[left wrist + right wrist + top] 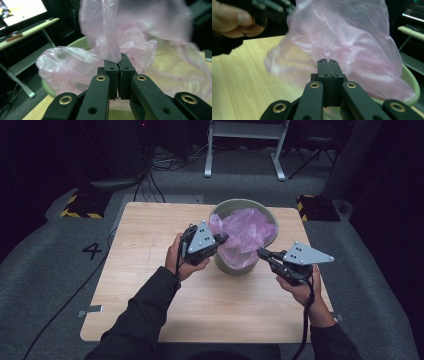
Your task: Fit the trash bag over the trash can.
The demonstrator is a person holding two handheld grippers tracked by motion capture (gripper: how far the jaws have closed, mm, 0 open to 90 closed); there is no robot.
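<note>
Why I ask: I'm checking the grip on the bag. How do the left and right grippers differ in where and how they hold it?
The left gripper pinches the pink bag at the bin's left rim; the right gripper pinches it at the near right rim. The left clamps a thick gathered fold; the right nips a thin bit of film. Both are shut on the bag.

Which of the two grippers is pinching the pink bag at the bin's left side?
The left gripper, shut on the thin pink plastic bag; the right gripper pinches its right side.
</note>
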